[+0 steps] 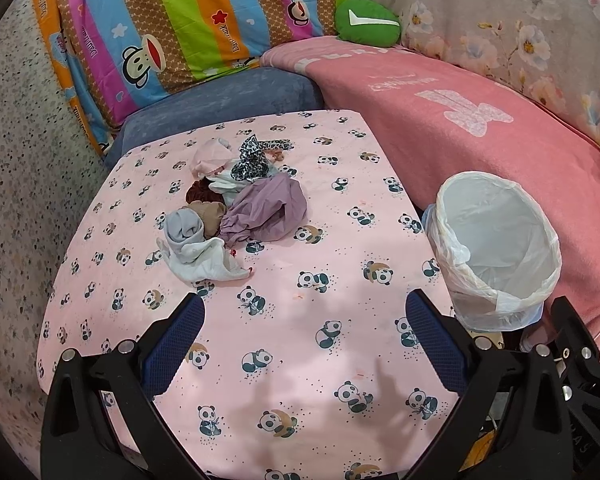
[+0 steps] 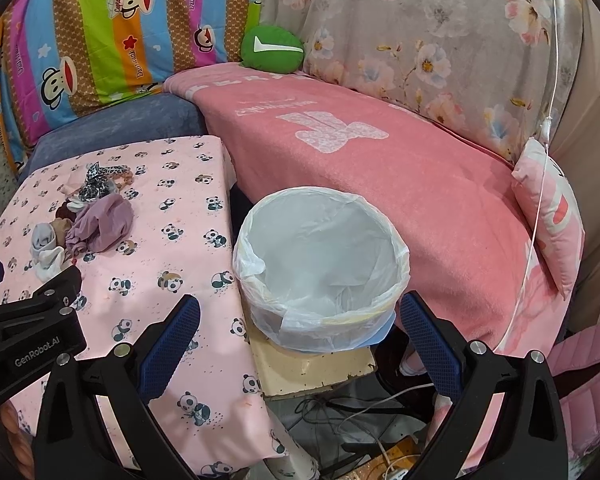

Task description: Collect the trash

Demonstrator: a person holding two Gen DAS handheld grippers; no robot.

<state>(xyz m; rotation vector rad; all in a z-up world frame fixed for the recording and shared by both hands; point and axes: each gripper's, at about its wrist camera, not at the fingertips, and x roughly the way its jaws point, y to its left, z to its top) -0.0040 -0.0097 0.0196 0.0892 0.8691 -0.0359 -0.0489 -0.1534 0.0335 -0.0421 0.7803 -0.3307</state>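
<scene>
Still nothing collected: both my tongs spread and empty.
The rag heap (image 1: 236, 200) lies far left on the panda cloth (image 1: 320, 360); the lined bin (image 2: 320, 272) sits right, where loose ends could snag its liner.

Panda-print table (image 1: 340, 240); crumpled cloth pile (image 1: 236, 200) lying mid-surface.

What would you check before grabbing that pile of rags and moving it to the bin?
1. Left gripper open and holding nothing: ok.
2. Right gripper open and holding nothing: ok.
3. Pile of rags in plain sight on the table: ok.
4. Bin upright, with a bag lining it: ok.
5. Room inside the bin: ok, it looks empty.
6. Bin standing steady on its board: cannot tell.
</scene>
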